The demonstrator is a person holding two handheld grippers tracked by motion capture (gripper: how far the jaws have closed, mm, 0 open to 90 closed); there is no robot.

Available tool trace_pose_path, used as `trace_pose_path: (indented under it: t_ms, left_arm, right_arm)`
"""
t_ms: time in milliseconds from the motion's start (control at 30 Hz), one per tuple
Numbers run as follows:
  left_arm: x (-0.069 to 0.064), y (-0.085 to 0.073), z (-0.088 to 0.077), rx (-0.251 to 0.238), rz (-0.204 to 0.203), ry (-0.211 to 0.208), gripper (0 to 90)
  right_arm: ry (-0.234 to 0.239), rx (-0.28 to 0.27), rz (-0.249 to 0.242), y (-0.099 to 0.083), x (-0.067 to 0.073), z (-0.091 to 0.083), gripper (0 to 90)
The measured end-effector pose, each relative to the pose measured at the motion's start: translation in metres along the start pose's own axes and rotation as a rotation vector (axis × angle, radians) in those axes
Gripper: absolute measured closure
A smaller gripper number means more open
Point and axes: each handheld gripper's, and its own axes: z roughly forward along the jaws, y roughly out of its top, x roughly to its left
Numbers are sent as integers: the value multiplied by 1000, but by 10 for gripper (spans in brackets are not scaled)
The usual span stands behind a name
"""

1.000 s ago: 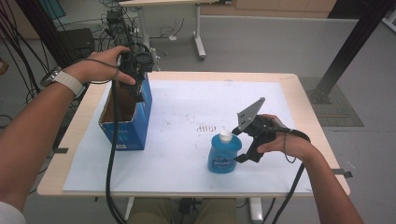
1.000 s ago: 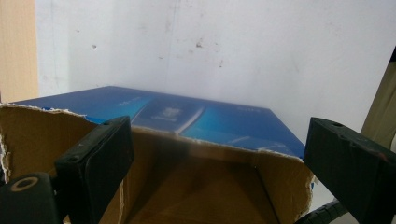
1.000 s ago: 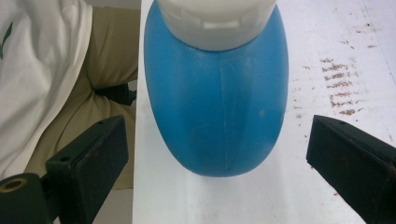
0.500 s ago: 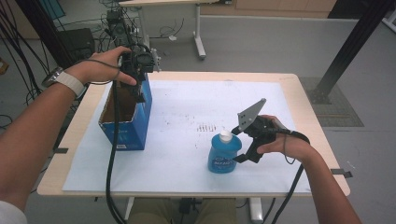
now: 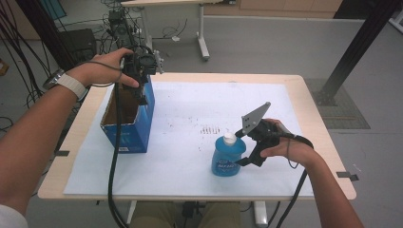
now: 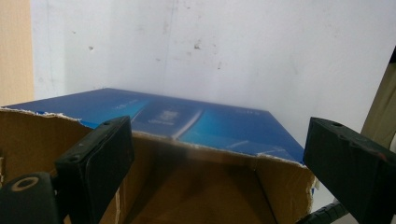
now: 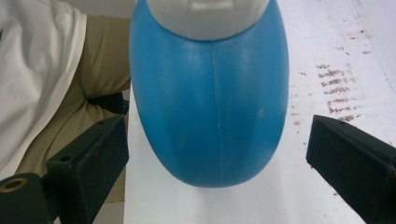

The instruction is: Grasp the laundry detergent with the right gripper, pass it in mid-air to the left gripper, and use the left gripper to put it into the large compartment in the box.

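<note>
A blue cardboard box [image 5: 127, 124] with an open, torn top stands on the left of the table. My left gripper [image 5: 142, 93] hangs over its far end, pointing down, jaws open. In the left gripper view the torn brown rim and blue side of the box [image 6: 201, 122] lie between the open jaws of the left gripper [image 6: 217, 163]. A blue bottle [image 5: 228, 156] with a white cap [image 5: 230, 138] stands front right. My right gripper [image 5: 239, 149] is open just to its right. In the right gripper view the bottle [image 7: 210, 107] sits between the wide-apart jaws, touching neither.
A white paper sheet [image 5: 190, 102] covers most of the wooden table [image 5: 309, 111], with small rust-coloured marks [image 5: 209, 129] near the bottle. Cables trail from both grippers over the front edge. A black post [image 5: 354, 45] and another table's leg [image 5: 203, 35] stand on the floor behind.
</note>
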Motion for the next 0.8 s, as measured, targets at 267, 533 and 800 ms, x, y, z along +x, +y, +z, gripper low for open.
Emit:
trace_pose_path:
  t_ms: [267, 533, 800]
  left_arm:
    - [-1, 1, 1, -3, 0, -1, 92]
    - [-1, 1, 2, -1, 1, 0, 92]
    - [-1, 2, 2, 0, 2, 0, 92]
  right_arm:
    - [2, -14, 6, -3, 0, 3, 61]
    - [3, -24, 10, -8, 1, 7, 71]
    - [7, -38, 16, -11, 1, 10, 78]
